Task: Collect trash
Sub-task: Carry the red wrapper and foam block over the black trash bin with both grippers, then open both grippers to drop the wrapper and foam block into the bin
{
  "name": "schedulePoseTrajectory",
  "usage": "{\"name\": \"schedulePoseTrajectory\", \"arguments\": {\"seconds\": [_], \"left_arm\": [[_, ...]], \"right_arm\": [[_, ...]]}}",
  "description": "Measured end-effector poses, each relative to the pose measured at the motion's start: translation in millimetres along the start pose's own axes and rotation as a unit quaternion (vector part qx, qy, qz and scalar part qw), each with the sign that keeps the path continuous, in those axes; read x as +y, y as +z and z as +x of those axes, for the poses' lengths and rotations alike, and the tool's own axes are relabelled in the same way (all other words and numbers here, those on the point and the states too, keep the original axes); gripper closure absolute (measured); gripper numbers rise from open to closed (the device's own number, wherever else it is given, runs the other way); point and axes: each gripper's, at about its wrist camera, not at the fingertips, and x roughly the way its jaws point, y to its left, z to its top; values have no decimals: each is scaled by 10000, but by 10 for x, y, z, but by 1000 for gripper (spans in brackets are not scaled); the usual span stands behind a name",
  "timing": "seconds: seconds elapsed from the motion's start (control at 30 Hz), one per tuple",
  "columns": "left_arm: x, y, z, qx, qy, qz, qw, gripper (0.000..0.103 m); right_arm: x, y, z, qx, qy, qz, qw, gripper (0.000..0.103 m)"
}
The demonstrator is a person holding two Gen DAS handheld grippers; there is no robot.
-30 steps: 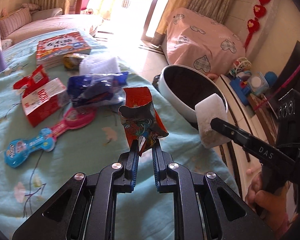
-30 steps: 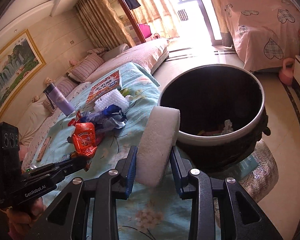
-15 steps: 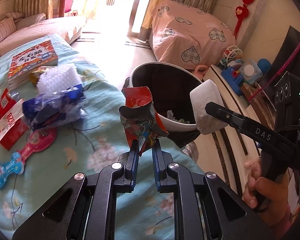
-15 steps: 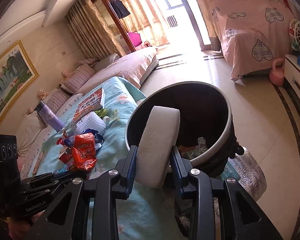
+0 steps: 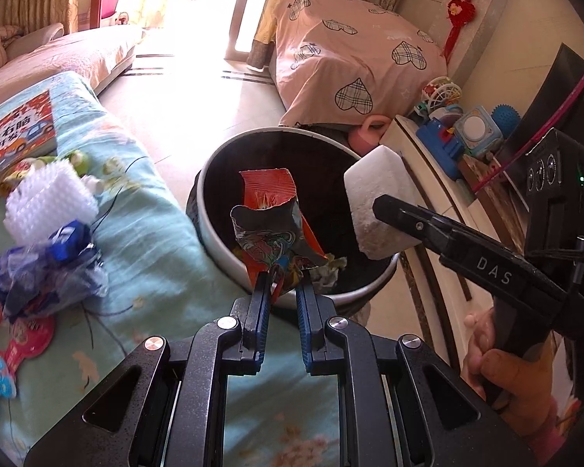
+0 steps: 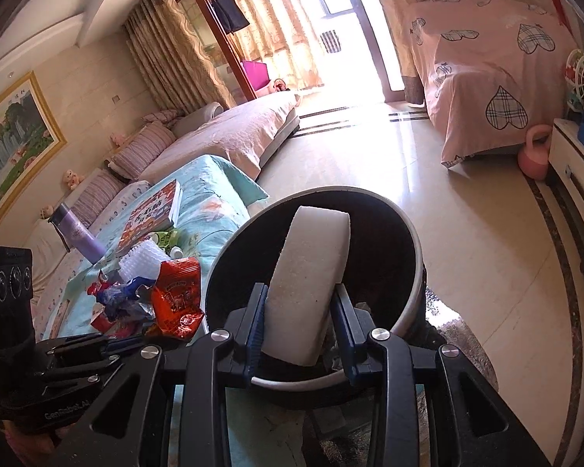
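Observation:
My left gripper is shut on a torn red snack wrapper and holds it over the near rim of the round dark trash bin. My right gripper is shut on a white foam block and holds it above the bin's opening. The foam block and the right gripper also show in the left wrist view, over the bin's right rim. The wrapper shows in the right wrist view, left of the bin. Some trash lies inside the bin.
The bin stands on the floor against a table with a light blue cloth. On it lie a blue plastic bag, white bubble wrap, a children's book and a purple bottle. A toy shelf stands at the right.
Both grippers have moved from over the table toward the bin, carrying the wrapper and the foam block. Both now hang over the bin's opening.

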Motion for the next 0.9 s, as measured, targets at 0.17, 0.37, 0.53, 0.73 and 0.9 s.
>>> {"name": "schedulePoseTrajectory", "arguments": {"seconds": [0.17, 0.37, 0.53, 0.73, 0.9], "left_arm": [[4, 95, 154, 159, -43, -23, 9999, 90], [10, 191, 245, 141, -62, -35, 9999, 82], [35, 186, 273, 168, -82, -88, 9998, 63], [41, 66, 220, 152, 11, -98, 9998, 48], [86, -102, 85, 52, 98, -132, 9999, 48]], "right_arm": [[-74, 78, 78, 48, 10, 12, 10000, 69], [-181, 160, 134, 86, 12, 93, 9999, 66], [-250, 205, 160, 121, 55, 171, 9998, 63], [-258, 183, 163, 155, 193, 288, 9993, 43], [-247, 130, 100, 132, 231, 357, 9990, 42]]}}
